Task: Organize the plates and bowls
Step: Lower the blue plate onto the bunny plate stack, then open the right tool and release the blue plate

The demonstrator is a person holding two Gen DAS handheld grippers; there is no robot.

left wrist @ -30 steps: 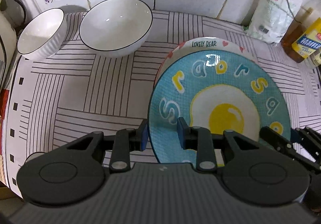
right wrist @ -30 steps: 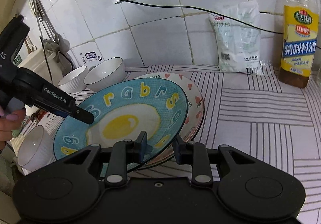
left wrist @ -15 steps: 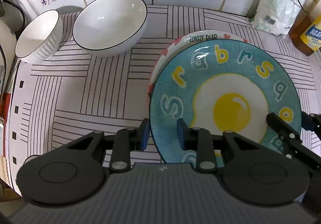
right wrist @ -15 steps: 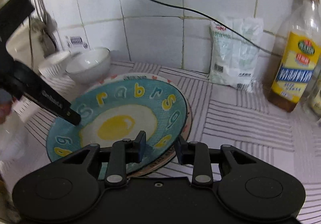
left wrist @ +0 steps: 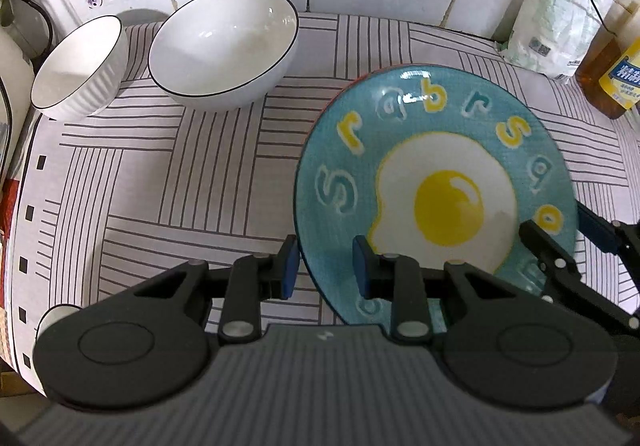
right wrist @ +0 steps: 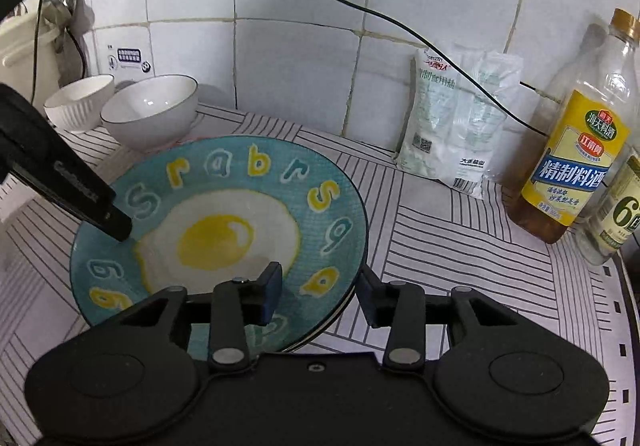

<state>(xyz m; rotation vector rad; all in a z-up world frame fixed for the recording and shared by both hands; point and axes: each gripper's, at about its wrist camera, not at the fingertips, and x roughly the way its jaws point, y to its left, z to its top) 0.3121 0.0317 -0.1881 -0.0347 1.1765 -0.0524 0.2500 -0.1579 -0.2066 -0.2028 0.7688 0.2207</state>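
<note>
Left gripper [left wrist: 323, 265] spread astride rim of blue egg plate [left wrist: 436, 186] lettered "srabrsa", right gripper [right wrist: 318, 296] spread astride opposite rim, "GenRobot.AI" on left finger

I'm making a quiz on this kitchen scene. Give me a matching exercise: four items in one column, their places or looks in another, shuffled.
1. blue egg plate
2. ribbed bowl
3. salt bag
4. cooking wine bottle

a. leans on the tiled wall
b. yellow label, far right
c. between both tongs
d. left of the larger bowl

Pairs: 1-c, 2-d, 3-a, 4-b
</note>
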